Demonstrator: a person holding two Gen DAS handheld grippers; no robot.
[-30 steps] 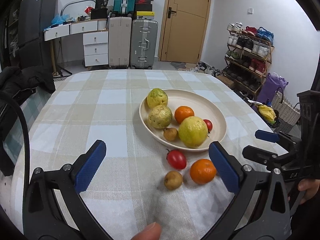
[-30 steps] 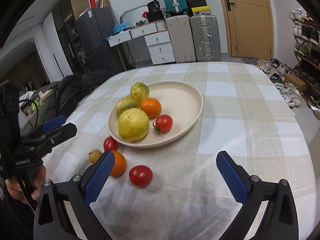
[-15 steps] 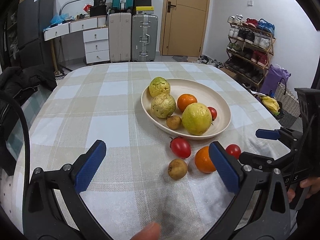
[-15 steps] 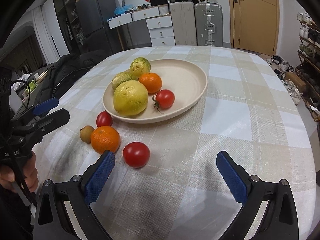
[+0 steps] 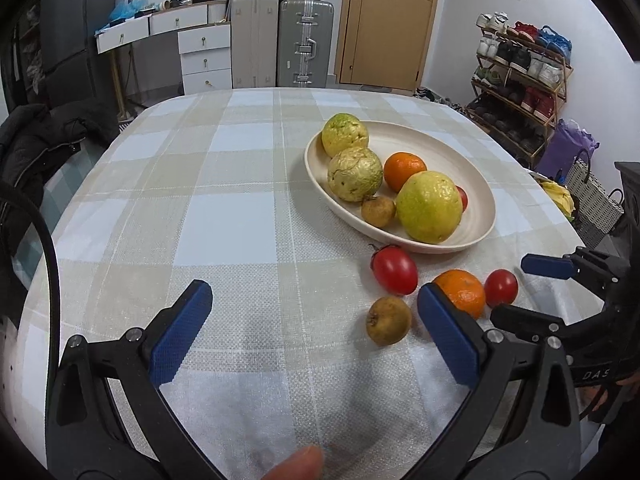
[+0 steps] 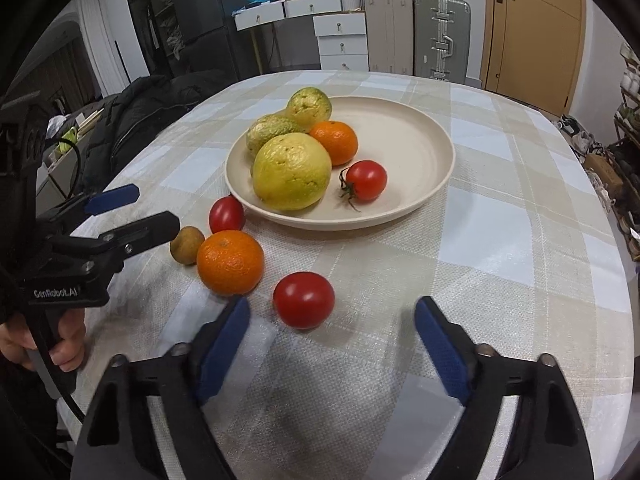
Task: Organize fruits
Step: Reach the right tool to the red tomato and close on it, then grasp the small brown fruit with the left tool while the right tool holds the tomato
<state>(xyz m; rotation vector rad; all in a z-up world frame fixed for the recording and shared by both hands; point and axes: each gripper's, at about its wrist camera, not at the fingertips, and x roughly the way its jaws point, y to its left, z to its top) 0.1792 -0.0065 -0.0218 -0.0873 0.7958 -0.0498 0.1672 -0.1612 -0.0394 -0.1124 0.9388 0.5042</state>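
Note:
A cream plate (image 5: 476, 184) (image 6: 424, 148) on the checked tablecloth holds three yellow-green guavas, an orange, a tomato and a small brown fruit. On the cloth in front of it lie a tomato (image 5: 394, 270) (image 6: 227, 215), a brown fruit (image 5: 388, 320) (image 6: 186, 245), an orange (image 5: 460, 292) (image 6: 230, 262) and a second tomato (image 5: 501, 287) (image 6: 304, 300). My left gripper (image 5: 312, 328) is open and empty, left of the loose fruits. My right gripper (image 6: 332, 340) is open and empty, with the second tomato just beyond its jaws.
A dark jacket (image 5: 44, 136) lies at the table's left edge. Suitcases (image 5: 306, 40), a white drawer unit (image 5: 204, 56) and a door stand behind. A shoe rack (image 5: 520, 80) and bags are to the right of the table.
Both grippers have moved forward and down toward the loose fruits. The right gripper has closed in on the near tomato. The fruits have not moved.

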